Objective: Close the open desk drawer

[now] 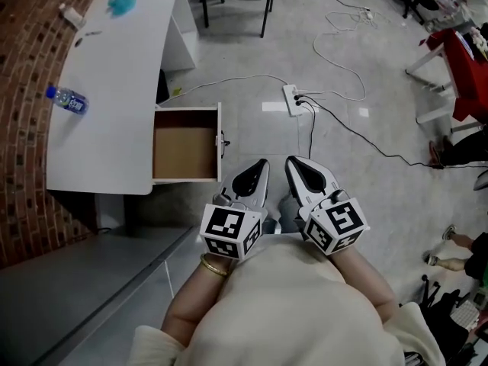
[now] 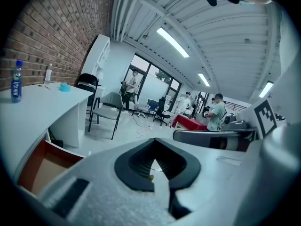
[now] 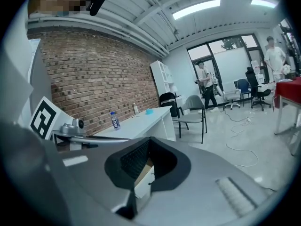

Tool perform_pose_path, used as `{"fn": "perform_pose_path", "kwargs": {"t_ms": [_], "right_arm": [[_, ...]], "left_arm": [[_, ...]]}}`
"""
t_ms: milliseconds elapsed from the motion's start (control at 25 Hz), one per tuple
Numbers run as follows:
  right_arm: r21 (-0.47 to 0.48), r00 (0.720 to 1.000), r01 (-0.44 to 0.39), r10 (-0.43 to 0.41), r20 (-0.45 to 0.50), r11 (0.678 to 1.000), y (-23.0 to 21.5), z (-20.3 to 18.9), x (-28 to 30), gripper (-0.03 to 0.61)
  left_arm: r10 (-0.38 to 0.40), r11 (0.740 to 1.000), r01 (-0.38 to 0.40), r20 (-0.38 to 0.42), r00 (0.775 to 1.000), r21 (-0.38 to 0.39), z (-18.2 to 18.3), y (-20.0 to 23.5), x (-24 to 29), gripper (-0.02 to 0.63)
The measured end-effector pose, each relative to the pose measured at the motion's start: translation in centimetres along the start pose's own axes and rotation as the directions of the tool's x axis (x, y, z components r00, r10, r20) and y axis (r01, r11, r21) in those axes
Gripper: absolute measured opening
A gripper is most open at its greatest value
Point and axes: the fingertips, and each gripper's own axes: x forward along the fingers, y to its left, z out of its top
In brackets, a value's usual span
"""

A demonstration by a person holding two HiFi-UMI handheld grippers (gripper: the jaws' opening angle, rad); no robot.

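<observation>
Since the drawer [image 1: 183, 152] stands open at the desk's [image 1: 114, 90] front edge, the left tool [image 1: 259, 170] and right tool [image 1: 296, 170], both closed and empty, should push its front squarely.

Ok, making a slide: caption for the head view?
Left gripper and right gripper, both shut, face the white desk's open wooden drawer.

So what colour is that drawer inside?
The drawer is brown inside; head view shows it best.

my grey left gripper [image 2: 154, 149]: jaws pressed together, nothing between em | open white desk drawer with brown wooden inside [image 2: 40, 168]: low on my left | clear plastic water bottle with blue label [image 2: 17, 87]: upright on the white desk [image 2: 33, 112]
</observation>
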Motion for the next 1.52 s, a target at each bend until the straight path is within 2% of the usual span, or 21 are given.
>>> {"fn": "perform_pose_path", "kwargs": {"t_ms": [200,400,720,920,1240,1520], "right_arm": [[-0.023,0.998,-0.058,0.057,-0.024,0.998,0.6,0.2,1.7,0.003],[-0.05,0.989,-0.141,0.139,-0.044,0.989,0.2,1.0,4.0,0.003],[-0.124,0.954,-0.29,0.276,-0.116,0.949,-1.9,3.1,7.8,0.003],[-0.136,0.929,-0.36,0.34,-0.148,0.923,-3.7,3.6,9.1,0.003],[-0.148,0.856,-0.504,0.468,-0.221,0.851,-5.1,4.2,10.7,0.003],[-0.141,0.783,-0.603,0.549,-0.294,0.785,-6.0,4.4,12.8,0.003]], "left_arm": [[0.046,0.999,-0.046,0.012,0.999,-0.021,0.1,1.3,-0.1,0.002],[0.124,0.991,-0.122,0.045,0.991,-0.047,1.0,2.8,0.6,0.002],[0.264,0.96,-0.252,0.097,0.96,-0.124,2.9,5.1,3.3,0.002],[0.319,0.942,-0.302,0.109,0.942,-0.146,3.3,5.1,5.4,0.002],[0.449,0.883,-0.418,0.118,0.886,-0.215,3.9,5.8,7.3,0.002],[0.553,0.813,-0.504,0.114,0.825,-0.294,4.4,7.0,8.4,0.002]]}}
